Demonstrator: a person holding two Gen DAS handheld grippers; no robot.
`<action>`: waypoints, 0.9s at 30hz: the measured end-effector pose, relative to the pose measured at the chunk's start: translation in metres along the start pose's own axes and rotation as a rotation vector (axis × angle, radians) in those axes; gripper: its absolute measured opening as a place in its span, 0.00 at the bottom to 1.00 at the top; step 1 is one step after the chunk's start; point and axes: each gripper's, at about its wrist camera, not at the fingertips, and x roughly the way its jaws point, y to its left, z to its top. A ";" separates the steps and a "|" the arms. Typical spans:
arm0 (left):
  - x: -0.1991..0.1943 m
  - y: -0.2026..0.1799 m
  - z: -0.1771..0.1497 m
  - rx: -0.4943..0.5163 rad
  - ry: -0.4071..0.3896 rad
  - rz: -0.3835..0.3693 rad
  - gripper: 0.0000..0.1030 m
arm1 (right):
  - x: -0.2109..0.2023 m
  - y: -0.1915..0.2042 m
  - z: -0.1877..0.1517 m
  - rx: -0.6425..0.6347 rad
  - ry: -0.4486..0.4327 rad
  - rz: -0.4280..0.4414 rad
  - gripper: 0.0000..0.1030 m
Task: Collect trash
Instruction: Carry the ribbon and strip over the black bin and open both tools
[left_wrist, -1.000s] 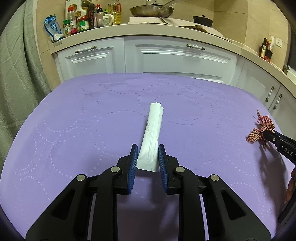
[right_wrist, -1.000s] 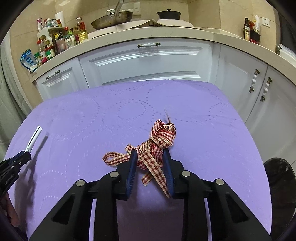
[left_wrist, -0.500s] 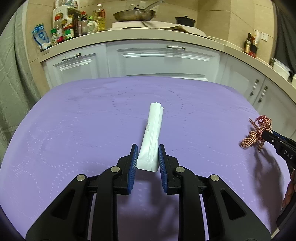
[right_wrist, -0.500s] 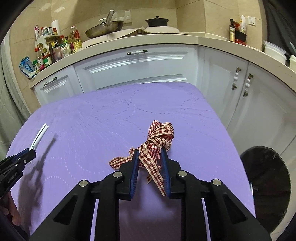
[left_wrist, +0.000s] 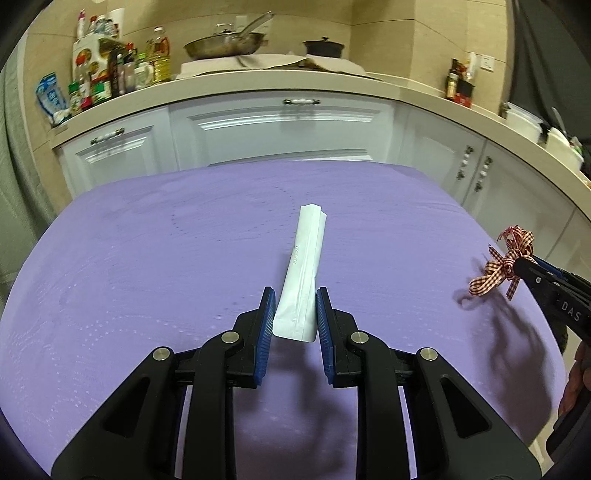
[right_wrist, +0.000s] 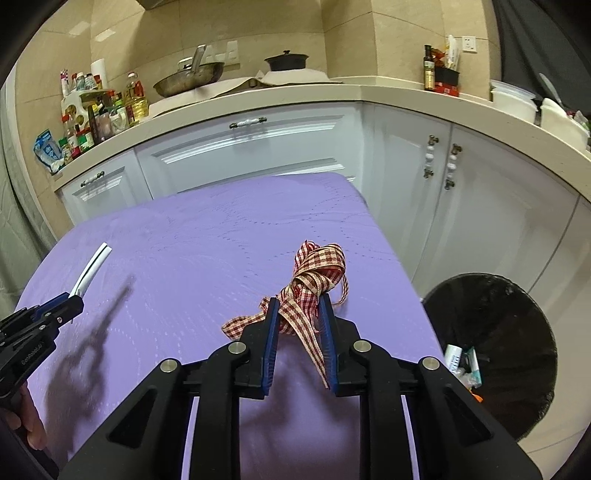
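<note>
**Purple cloth cleared as both grippers carry trash toward the bin**

Purple quilted tablecloth (right_wrist: 207, 251) covers the table in a kitchen, with white cabinets (right_wrist: 258, 147) behind it. On the floor past the table's right edge stands a black-lined trash bin (right_wrist: 491, 332), already holding a few wrappers.

Right gripper (right_wrist: 301, 332): its jaws have just been closing and now pinch a red-and-cream checked ribbon (right_wrist: 317, 273), a loose tangle of loops held above the cloth near the right edge, with tails hanging below the pads.

Left gripper (left_wrist: 294, 314): jaws narrow, clamped on the near end of a folded white paper packet (left_wrist: 304, 266), which sticks out forward above the middle of the table.

Risks, as judged from this moment: the ribbon is gripped through only part of its bundle, so a loop could slide free and drop to the floor short of the bin, or a trailing tail could snag on the bin's rim. The packet is held by one end alone; a quick swing could lever it out of the pads. With both hands heading to one opening, the two tools could also collide over it.
</note>
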 end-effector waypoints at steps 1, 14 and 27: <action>-0.001 -0.003 0.000 0.005 -0.002 -0.005 0.21 | -0.004 -0.002 -0.001 0.003 -0.005 -0.004 0.21; -0.024 -0.061 -0.003 0.094 -0.039 -0.106 0.21 | -0.051 -0.044 -0.016 0.069 -0.069 -0.081 0.21; -0.039 -0.130 -0.003 0.192 -0.060 -0.226 0.21 | -0.090 -0.096 -0.034 0.156 -0.118 -0.181 0.21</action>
